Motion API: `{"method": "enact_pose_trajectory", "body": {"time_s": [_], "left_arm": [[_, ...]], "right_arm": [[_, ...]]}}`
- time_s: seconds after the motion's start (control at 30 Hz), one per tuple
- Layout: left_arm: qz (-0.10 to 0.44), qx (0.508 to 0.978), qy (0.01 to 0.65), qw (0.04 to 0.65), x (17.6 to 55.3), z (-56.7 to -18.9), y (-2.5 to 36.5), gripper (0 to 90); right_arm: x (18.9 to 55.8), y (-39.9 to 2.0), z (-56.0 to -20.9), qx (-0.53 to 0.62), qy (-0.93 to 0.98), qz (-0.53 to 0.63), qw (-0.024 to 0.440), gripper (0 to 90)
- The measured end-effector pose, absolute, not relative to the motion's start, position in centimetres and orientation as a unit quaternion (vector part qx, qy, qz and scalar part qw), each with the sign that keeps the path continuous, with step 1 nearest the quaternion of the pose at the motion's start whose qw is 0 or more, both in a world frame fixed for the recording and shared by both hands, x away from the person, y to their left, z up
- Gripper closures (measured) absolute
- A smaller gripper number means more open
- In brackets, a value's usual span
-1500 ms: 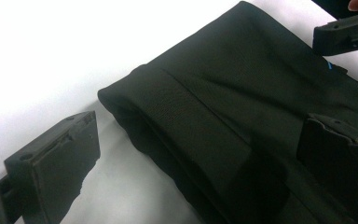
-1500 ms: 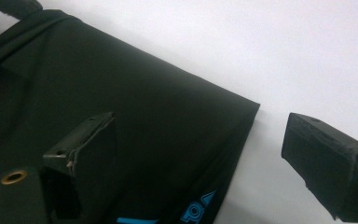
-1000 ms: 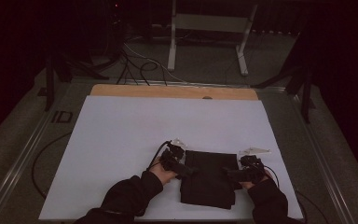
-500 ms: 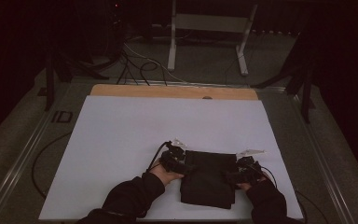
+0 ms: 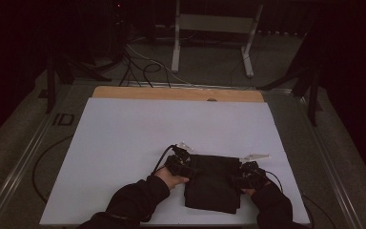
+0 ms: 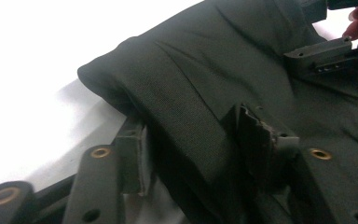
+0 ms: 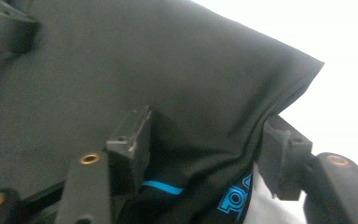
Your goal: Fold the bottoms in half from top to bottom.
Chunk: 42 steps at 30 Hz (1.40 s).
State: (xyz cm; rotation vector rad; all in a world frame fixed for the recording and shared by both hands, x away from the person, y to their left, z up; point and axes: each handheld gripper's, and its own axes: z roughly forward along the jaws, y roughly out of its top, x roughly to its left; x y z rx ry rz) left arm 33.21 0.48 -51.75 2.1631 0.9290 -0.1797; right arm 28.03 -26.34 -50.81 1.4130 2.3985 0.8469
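At the near edge of the white table [image 5: 124, 143], between the person's two forearms, lies a folded black garment [image 5: 212, 183], a flat, roughly rectangular stack of layers whose near end reaches almost to the table's edge. Its cloth is a fine, matte knit, creased into soft ridges along the folds; a thin blue stripe and blue lettering [image 7: 235, 198] show on an under layer at the right side. The left gripper [image 5: 181, 164] sits at the garment's left edge, and its jaws have just been closing: seen from the left gripper view, one jaw lies under the thick rolled edge and the other rests on top of the cloth, with the fold between them, though the pads do not yet look pressed tight. The right gripper [image 5: 249, 177] is at the garment's right edge, its jaws likewise just closing, one on top of the cloth and one outside the folded corner, with the bunched layers between them. Beyond the garment the table stretches bare to a wooden strip [image 5: 176, 94] along its far side.
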Motion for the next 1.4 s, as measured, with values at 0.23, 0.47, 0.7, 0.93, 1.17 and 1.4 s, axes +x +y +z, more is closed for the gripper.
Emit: {"method": "enact_pose_trajectory", "body": {"time_s": [0.23, 0.47, 0.7, 0.93, 1.17, 1.4], "left_arm": [[-0.067, 0.848, 0.363, 0.379, 33.1, -51.8, 0.3, 58.0], [-0.056, 0.854, 0.354, 0.378, 32.7, -51.8, -0.2, 66.6], [-0.050, 0.852, 0.351, 0.384, 32.5, -51.7, -0.2, 71.8], [-0.048, 0.853, 0.347, 0.387, 32.4, -51.4, -0.2, 74.6], [-0.054, 0.854, 0.339, 0.392, 32.5, -51.0, -0.1, 75.2], [-0.055, 0.855, 0.330, 0.395, 32.4, -50.2, -0.2, 75.2]], "right_arm": [[27.8, -26.1, -50.7, 0.474, 0.823, 0.292, 0.112, 51.7], [27.7, -25.9, -50.8, 0.450, 0.834, 0.302, 0.104, 63.8], [27.5, -25.7, -50.6, 0.444, 0.837, 0.303, 0.104, 73.5], [27.3, -25.2, -50.4, 0.441, 0.837, 0.298, 0.124, 76.3], [27.1, -25.3, -50.2, 0.440, 0.836, 0.304, 0.127, 76.7], [26.9, -25.3, -49.7, 0.440, 0.831, 0.314, 0.133, 76.9]]}}
